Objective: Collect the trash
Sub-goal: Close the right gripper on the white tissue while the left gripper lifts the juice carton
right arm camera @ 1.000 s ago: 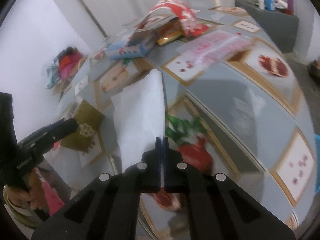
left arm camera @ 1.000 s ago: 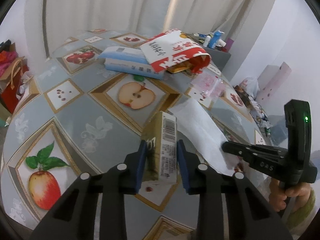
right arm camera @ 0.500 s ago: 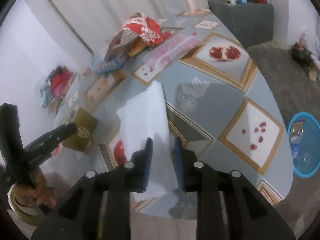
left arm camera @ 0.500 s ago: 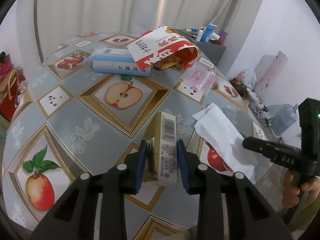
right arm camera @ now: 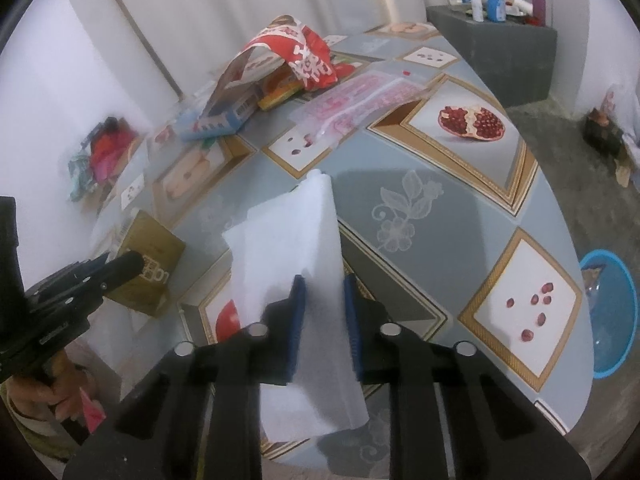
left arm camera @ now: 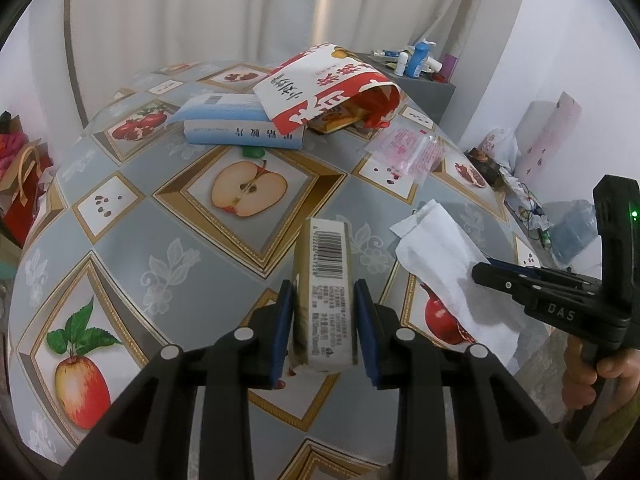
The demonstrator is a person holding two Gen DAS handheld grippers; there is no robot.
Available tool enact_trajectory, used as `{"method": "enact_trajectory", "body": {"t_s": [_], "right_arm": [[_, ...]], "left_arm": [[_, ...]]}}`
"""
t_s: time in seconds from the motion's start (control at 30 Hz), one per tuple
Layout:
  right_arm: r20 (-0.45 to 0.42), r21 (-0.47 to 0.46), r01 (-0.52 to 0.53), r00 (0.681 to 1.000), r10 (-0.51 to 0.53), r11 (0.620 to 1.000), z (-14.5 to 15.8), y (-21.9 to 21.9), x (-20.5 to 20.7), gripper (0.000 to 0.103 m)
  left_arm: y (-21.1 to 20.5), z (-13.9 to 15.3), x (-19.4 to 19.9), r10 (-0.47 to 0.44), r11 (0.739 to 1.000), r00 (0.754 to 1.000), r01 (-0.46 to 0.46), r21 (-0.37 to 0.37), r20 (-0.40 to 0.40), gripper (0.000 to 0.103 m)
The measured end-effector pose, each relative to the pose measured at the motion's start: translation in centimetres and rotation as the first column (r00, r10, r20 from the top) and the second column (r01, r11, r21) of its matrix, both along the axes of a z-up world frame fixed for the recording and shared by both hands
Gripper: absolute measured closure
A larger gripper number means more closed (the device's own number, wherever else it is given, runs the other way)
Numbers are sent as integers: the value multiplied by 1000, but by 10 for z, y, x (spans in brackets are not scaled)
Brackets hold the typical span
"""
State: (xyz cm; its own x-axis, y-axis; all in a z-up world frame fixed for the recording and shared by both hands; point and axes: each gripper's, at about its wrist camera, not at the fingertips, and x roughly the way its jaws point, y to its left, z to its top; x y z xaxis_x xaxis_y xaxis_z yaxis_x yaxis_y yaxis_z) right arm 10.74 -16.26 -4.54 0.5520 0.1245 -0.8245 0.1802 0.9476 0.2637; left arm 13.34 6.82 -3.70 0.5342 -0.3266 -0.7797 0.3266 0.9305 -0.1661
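the left gripper (left arm camera: pixel 323 314) has its jaws clamped on a small gold carton (left arm camera: pixel 325 292), held just above the fruit-patterned tabletop (left arm camera: pixel 120 248). to its right, a white tissue (right arm camera: pixel 296 248) lies between the jaws of the right gripper (right arm camera: pixel 323 320), which are closing with the pads not yet pressing it. farther back sit a blue box (left arm camera: pixel 240 126) and a red-and-white bag (left arm camera: pixel 328 80); a blue basin (right arm camera: pixel 612 316) stands on the floor at the far right.
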Motion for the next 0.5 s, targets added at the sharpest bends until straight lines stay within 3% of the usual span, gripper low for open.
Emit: {"method": "enact_trajectory", "body": {"t_s": [0.13, 0.5], "right_arm": [[1, 2, 5, 1000, -5, 1000, 1, 0, -1, 99], [52, 16, 12, 999, -12, 1000, 16, -1, -8, 103]], "left_arm": [[0, 0, 0, -1, 1000, 1000, 1, -1, 2, 73], [1, 2, 0, -1, 1000, 1000, 1, -12, 5, 77]]}}
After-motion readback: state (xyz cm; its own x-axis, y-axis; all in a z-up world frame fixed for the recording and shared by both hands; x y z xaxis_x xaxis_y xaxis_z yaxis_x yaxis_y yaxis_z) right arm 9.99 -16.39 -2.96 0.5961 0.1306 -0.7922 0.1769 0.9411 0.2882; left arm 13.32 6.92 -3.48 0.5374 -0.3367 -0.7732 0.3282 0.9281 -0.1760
